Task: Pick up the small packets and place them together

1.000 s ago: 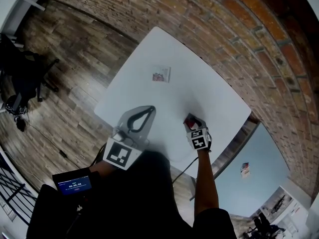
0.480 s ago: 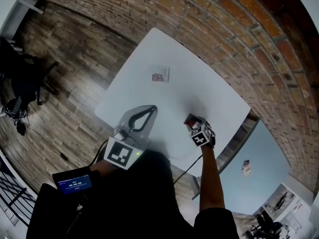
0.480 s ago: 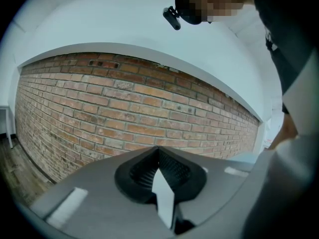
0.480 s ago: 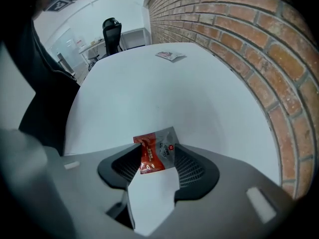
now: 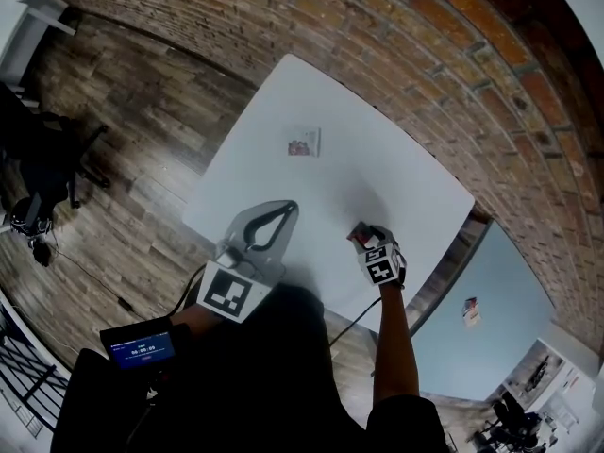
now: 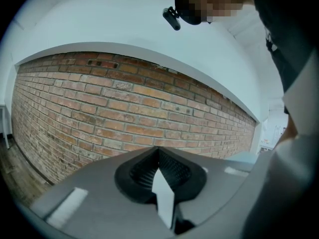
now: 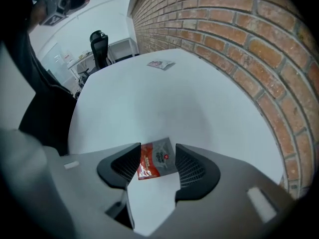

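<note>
Between the jaws of your right gripper (image 7: pixel 158 171) sits the near packet (image 7: pixel 156 162), red and grey. The jaws are opening, and neither pad visibly presses it, so count it as not gripped. It lies near your edge of the white table (image 5: pixel 396 173), a little toward the jaw on the left of the right gripper view.

To take it cleanly, I would centre the packet between the pads first, then bring the tips down to the tabletop before you close. A flat sachet will likely slide or buckle if only one pad reaches it. Close slowly, and lift only once both pads bear on it.

The other packet (image 5: pixel 305 142) lies well apart, toward the far side of the table, with bare surface between. That is probably the spot to carry this one to.

Your left gripper (image 5: pixel 286 207) is clenched on nothing and points up at the brick wall (image 6: pixel 124 113). Keep it out of the way.
</note>
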Action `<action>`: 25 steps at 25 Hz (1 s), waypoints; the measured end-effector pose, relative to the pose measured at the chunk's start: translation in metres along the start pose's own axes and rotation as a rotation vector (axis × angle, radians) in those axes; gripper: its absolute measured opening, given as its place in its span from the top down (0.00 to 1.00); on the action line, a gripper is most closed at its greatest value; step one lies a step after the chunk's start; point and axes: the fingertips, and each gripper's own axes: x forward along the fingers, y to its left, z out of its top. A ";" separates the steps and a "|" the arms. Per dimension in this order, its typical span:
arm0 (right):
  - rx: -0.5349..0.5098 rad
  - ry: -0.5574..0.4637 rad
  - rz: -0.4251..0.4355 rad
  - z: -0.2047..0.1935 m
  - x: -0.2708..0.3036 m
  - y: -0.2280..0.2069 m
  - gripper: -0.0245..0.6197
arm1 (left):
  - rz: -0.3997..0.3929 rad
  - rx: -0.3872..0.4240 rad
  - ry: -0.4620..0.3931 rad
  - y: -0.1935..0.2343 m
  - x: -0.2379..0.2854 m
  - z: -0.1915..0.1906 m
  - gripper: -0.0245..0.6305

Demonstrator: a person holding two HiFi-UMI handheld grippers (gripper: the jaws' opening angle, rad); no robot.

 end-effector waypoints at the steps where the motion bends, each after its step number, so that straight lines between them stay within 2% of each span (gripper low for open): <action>1: 0.020 -0.027 -0.010 0.011 -0.007 -0.002 0.62 | 0.002 -0.002 0.000 0.002 -0.001 0.000 0.96; 4: 0.068 -0.115 -0.011 0.052 -0.018 -0.003 0.63 | 0.014 -0.002 0.000 0.010 -0.006 0.001 0.96; 6: 0.062 -0.154 0.002 0.084 -0.016 0.000 0.63 | 0.019 0.000 -0.002 0.016 -0.007 0.001 0.96; 11: 0.033 -0.175 0.013 0.170 0.000 0.006 0.63 | 0.047 -0.004 -0.016 0.038 -0.014 0.007 0.96; 15: 0.129 -0.220 0.024 0.226 0.019 0.006 0.63 | 0.084 -0.017 -0.023 0.060 -0.023 0.008 0.96; 19: 0.202 -0.181 0.049 0.257 0.047 0.005 0.63 | 0.116 -0.031 -0.015 0.081 -0.034 0.006 0.96; 23: 0.179 -0.147 -0.021 0.280 0.065 -0.010 0.63 | 0.142 -0.041 -0.017 0.106 -0.043 0.005 0.96; 25: 0.179 -0.119 -0.027 0.287 0.073 -0.013 0.62 | 0.160 -0.049 -0.014 0.117 -0.049 0.002 0.96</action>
